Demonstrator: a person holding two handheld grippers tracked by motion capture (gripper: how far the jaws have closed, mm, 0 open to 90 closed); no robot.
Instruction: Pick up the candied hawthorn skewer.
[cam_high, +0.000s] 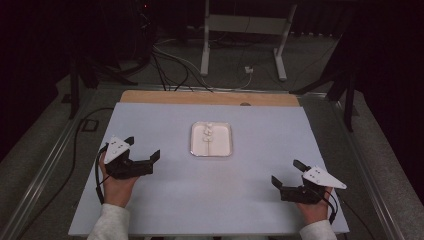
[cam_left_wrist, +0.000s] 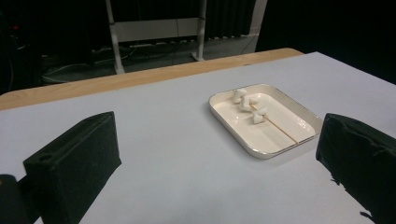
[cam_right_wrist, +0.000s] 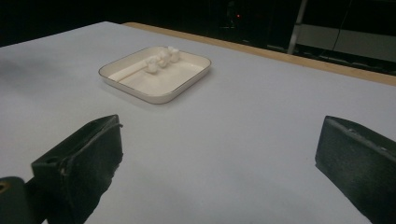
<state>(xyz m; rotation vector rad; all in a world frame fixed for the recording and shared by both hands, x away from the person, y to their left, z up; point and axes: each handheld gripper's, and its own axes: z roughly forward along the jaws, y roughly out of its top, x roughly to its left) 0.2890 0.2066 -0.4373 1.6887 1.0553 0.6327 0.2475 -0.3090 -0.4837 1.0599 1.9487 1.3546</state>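
Resting wide open and empty on table (cam_high: 240, 200): left claw (cam_high: 144, 148), right claw (cam_high: 287, 172); between, tray (cam_high: 226, 135) with perhaps marshmallows (cam_high: 207, 131).

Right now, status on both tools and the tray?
Left tool open, empty. Right tool open, empty. Tray mid-table, skewer with white pieces inside. Nothing in the way.

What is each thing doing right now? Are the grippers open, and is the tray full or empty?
left gripper: open, holding nothing, apart from the tray
right gripper: open, holding nothing, apart from the tray
tray: flat on the table, upright, not empty
skewer: lying flat inside the tray, untouched
white pieces: clustered at one end of the skewer, in the tray
table: covered by a pale sheet
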